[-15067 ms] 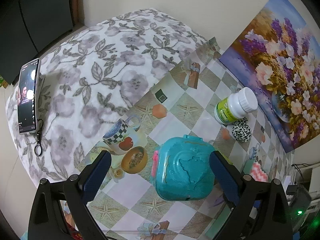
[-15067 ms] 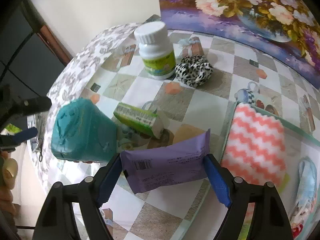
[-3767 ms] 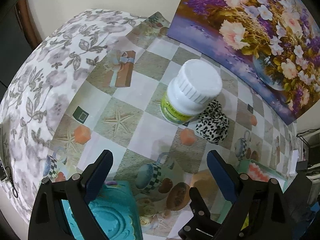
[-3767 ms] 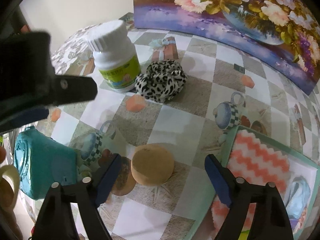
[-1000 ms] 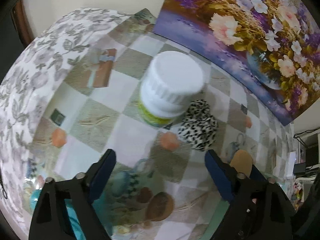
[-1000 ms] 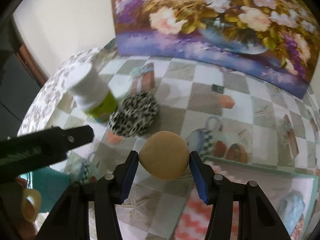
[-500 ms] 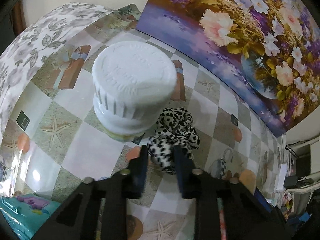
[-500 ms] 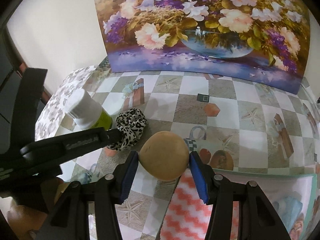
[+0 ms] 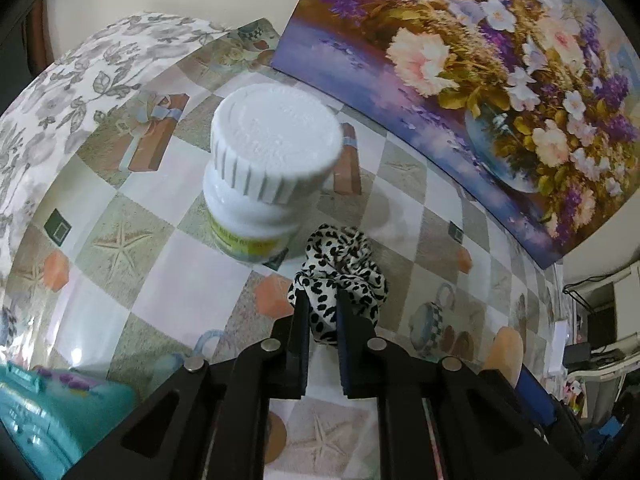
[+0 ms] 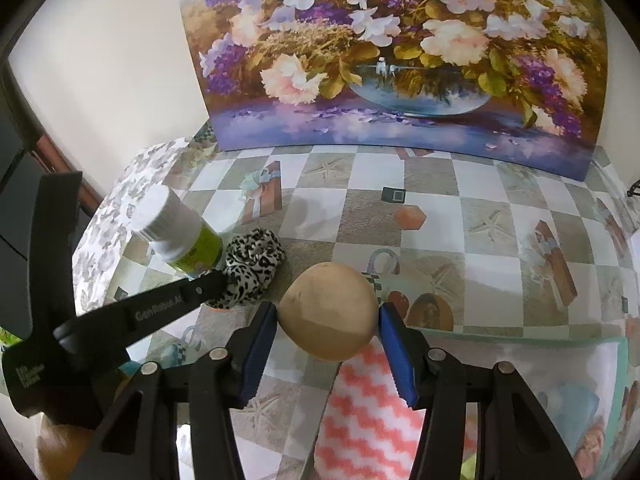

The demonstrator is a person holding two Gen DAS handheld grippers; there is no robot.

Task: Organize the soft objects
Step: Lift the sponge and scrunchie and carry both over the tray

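Leopard-print scrunchie [image 9: 340,276] lies at the white bottle's [image 9: 264,184] five o'clock; the left gripper's [image 9: 323,320] jaws are closing, pinching it. The right gripper [image 10: 328,320] clamps a tan sponge ball [image 10: 328,316].

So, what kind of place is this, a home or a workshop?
Most likely a home: a table under a patterned cloth, a flower painting leaning on the wall, and a pill bottle beside a hair scrunchie.

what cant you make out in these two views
- Bottle label: left wrist view, the cap hides most of it.
- Teal case: left wrist view, cut off by the edge.
- Tray contents: right wrist view, right gripper and its tan ball cover them.
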